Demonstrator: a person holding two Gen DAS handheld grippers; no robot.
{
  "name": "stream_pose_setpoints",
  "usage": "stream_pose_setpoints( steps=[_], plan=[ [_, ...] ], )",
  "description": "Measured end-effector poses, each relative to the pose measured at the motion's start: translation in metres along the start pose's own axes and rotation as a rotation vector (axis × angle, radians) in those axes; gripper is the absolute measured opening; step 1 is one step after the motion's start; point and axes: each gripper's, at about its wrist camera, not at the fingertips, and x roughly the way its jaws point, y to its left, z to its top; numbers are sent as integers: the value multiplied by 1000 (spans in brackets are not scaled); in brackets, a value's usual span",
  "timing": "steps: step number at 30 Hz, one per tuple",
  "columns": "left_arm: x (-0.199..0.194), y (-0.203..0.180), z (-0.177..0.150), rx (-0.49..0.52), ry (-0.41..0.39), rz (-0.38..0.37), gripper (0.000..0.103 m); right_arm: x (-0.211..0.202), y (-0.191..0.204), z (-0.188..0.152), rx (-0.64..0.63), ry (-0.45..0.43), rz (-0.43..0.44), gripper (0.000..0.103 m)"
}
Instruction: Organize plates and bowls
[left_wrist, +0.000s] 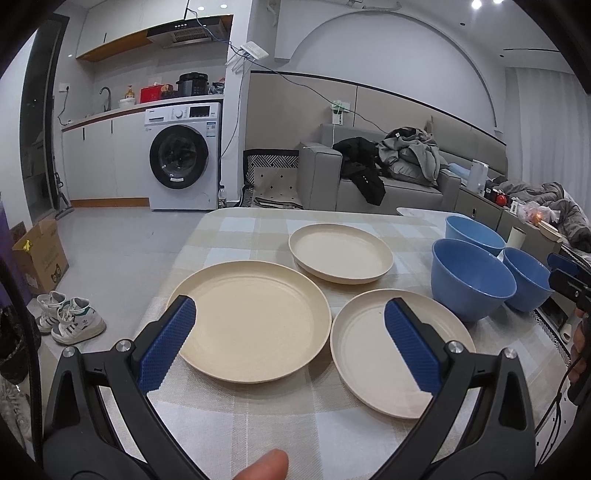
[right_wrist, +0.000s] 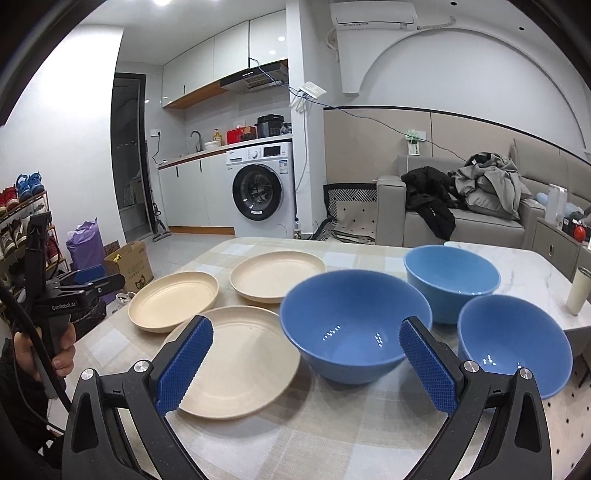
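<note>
Three cream plates lie on the checked tablecloth: a large left plate (left_wrist: 251, 321) (right_wrist: 173, 301), a far plate (left_wrist: 340, 253) (right_wrist: 277, 275) and a near right plate (left_wrist: 373, 354) (right_wrist: 240, 365). Three blue bowls stand to their right: a big near bowl (left_wrist: 471, 277) (right_wrist: 351, 325), a far bowl (left_wrist: 472, 229) (right_wrist: 452, 277) and a right bowl (left_wrist: 526, 277) (right_wrist: 513, 343). My left gripper (left_wrist: 290, 317) hovers open above the two near plates, holding nothing. Open and empty too, my right gripper (right_wrist: 306, 339) hangs over the near plate and the big bowl.
The table (right_wrist: 532, 273) has a marble top showing at the right, with a white cup (right_wrist: 578, 291) on it. A sofa with clothes (left_wrist: 391, 166) stands behind. A washing machine (left_wrist: 183, 157), a cardboard box (left_wrist: 40, 254) and shoes (left_wrist: 74, 317) are on the left floor side.
</note>
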Motion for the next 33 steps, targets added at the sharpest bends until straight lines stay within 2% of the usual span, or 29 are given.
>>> stream_pose_setpoints(
  steps=[7, 13, 20, 24, 33],
  plan=[
    [-6, 19, 12, -28, 42, 27, 102, 12, 20, 28, -12, 18, 53, 103],
    [-2, 40, 20, -81, 70, 61, 102, 37, 47, 50, -48, 65, 126, 103],
    [1, 60, 31, -81, 90, 129, 102, 76, 73, 66, -71, 106, 172, 103],
    [16, 70, 39, -82, 117, 158, 102, 99, 88, 71, -70, 133, 185, 103],
    [63, 86, 49, -97, 163, 166, 102, 141, 111, 82, -85, 192, 224, 102]
  ],
)
